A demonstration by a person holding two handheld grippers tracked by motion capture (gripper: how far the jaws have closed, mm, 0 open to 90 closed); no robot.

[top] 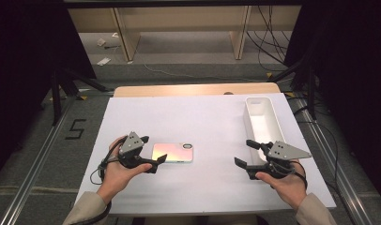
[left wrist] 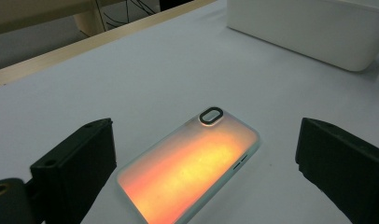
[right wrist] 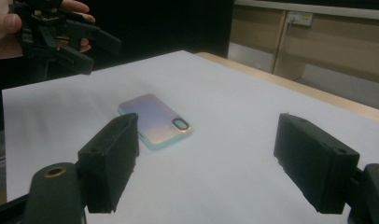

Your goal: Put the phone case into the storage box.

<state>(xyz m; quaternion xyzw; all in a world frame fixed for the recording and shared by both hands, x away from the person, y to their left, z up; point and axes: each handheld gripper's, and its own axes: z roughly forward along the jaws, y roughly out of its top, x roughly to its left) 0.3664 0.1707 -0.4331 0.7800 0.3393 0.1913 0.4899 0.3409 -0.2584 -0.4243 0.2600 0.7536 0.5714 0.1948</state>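
On the table [top: 132,90] lies a big white sheet [top: 202,122], covering nearly the whole top, with just a strip of pale wood showing along the far edge. Over at the right side of that sheet sits a long white bin [top: 263,123], set lengthways, its open top facing up — from the left gripper view its plain wall [left wrist: 309,28] stands well beyond the phone case.

Down to the two grippers now. The left gripper [top: 156,158] hangs low over the sheet in the person's left hand [top: 118,173], pointing right, its tips just at the near end of the phone case [top: 173,152]. Its jaws stand wide apart, and in its own view the phone case [left wrist: 190,165] lies flat between them, touching neither. The right gripper [top: 245,152] is held in the right hand [top: 285,183], just in front of the bin's near end, pointing left across the sheet — jaws apart too, nothing between them but bare white sheet.

And the smallest piece: the phone case, back side up, shimmering pink to orange, with a dark oval ring for the camera cut-out at the end towards the bin. It rests flat on the sheet, left of centre, well apart from the bin. From the right gripper view it [right wrist: 155,122] lies beyond the open jaws, with the left gripper [right wrist: 96,53] hovering behind it.
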